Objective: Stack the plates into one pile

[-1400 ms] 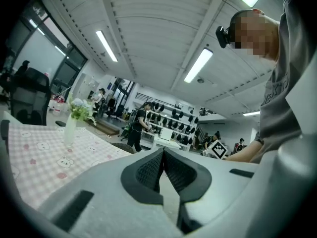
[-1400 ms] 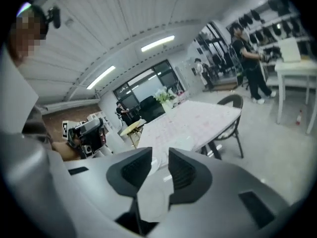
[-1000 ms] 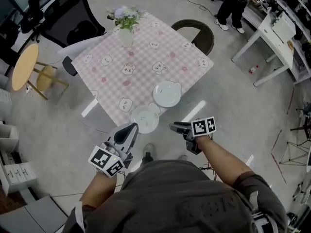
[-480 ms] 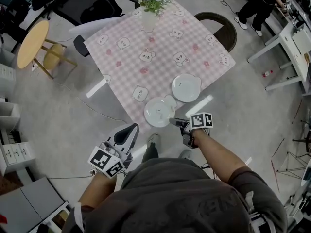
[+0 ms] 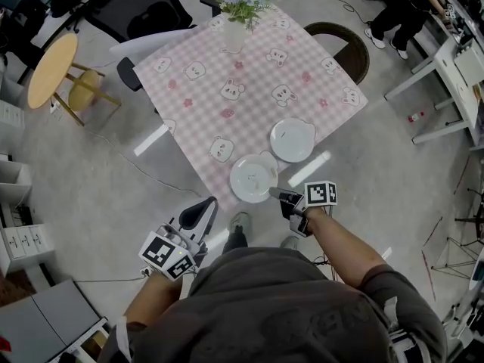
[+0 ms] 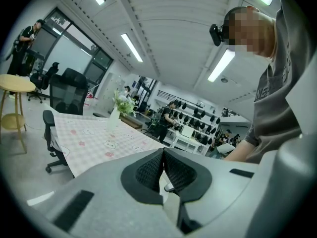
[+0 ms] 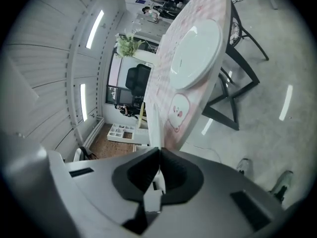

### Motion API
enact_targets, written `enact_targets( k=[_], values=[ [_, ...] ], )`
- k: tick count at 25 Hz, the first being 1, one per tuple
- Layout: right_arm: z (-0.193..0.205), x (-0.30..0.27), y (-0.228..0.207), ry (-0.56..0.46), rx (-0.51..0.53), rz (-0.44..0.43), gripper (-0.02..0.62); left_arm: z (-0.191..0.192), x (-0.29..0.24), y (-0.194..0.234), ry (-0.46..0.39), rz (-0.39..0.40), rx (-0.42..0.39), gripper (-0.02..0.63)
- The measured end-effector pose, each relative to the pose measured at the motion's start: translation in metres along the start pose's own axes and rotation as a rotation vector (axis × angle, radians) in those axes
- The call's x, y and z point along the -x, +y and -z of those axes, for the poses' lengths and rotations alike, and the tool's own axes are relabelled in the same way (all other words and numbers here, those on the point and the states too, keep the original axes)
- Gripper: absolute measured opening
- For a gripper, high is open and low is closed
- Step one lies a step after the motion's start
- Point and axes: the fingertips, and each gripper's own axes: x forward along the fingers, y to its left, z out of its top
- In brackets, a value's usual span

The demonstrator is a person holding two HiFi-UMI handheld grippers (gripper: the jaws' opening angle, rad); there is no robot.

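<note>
Right gripper (image 5: 274, 193) jaws just closed, now pinching rim of near plate (image 5: 249, 177) at near edge of table (image 5: 227, 74). Far plate (image 5: 292, 139) just beside, right. Left gripper (image 5: 205, 206) pressed together, empty, off table. Flower vase (image 5: 234, 30) far side.

light: bright, even, ceiling strips (image 6: 131, 47) | glare: floor (image 5: 318, 166) streaks | edges: fisheye-bent, dark, perhaps soft
</note>
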Motion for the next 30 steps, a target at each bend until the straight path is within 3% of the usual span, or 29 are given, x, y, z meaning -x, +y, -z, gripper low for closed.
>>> enact_targets(
  k=[7, 13, 24, 30],
  values=[
    [-0.035, 0.054, 0.023, -0.126, 0.014, -0.040, 0.000, -0.008, -0.010, -0.011, -0.024, 0.038, -0.015, 0.005],
    [-0.087, 0.097, 0.009, -0.221, 0.019, 0.035, 0.001, -0.010, -0.019, -0.022, -0.019, 0.057, -0.022, 0.005],
    [-0.133, 0.094, -0.026, -0.205, -0.033, 0.144, 0.002, -0.009, -0.019, -0.017, -0.008, 0.033, -0.011, 0.006],
    [-0.143, 0.087, -0.034, -0.177, -0.005, 0.207, 0.005, -0.007, -0.020, -0.010, -0.004, 0.021, 0.002, 0.005]
  ],
)
